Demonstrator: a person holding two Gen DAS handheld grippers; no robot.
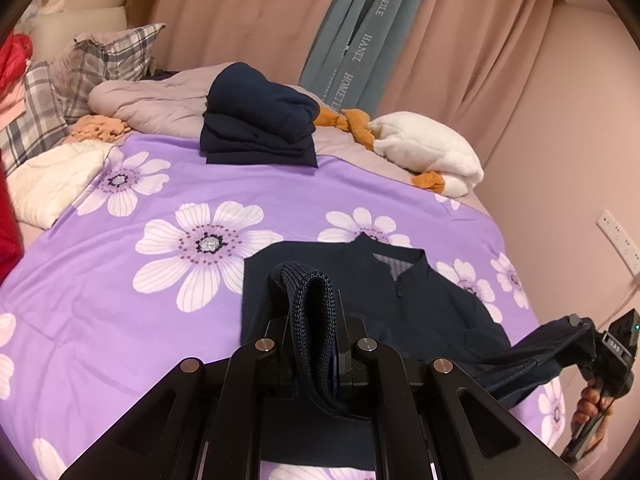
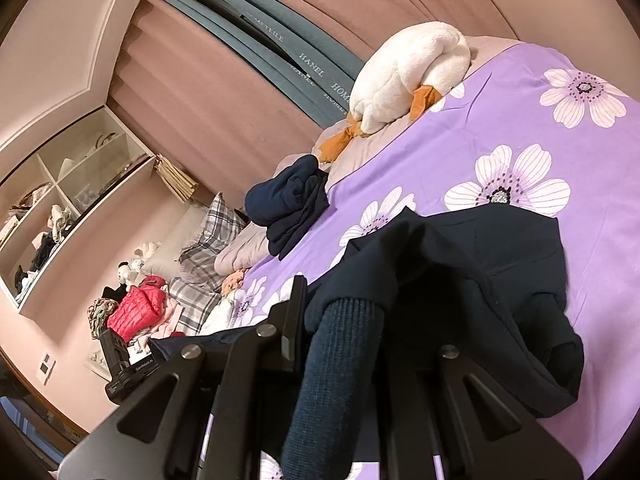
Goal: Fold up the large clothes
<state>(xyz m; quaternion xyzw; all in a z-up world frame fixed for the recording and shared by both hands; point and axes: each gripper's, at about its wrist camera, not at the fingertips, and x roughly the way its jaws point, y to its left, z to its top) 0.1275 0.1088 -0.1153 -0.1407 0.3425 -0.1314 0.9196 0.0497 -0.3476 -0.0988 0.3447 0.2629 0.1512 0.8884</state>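
Right tongs' [image 2: 340,320] tips — hidden behind ribbed cuff [image 2: 340,344]

A sweater [image 1: 420,300] lies on the bed [image 1: 140,280], a folded stack [image 1: 256,120] behind it, beside a plush goose [image 1: 428,148].

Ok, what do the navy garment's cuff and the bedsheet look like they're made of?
Cuff: ribbed knit, likely a cotton or wool blend, matte; vertical ribs show where the left hand-held gripper pinches it.
Bedsheet: smooth thin woven fabric, probably cotton or polyester, with a printed flower pattern and a slight sheen.
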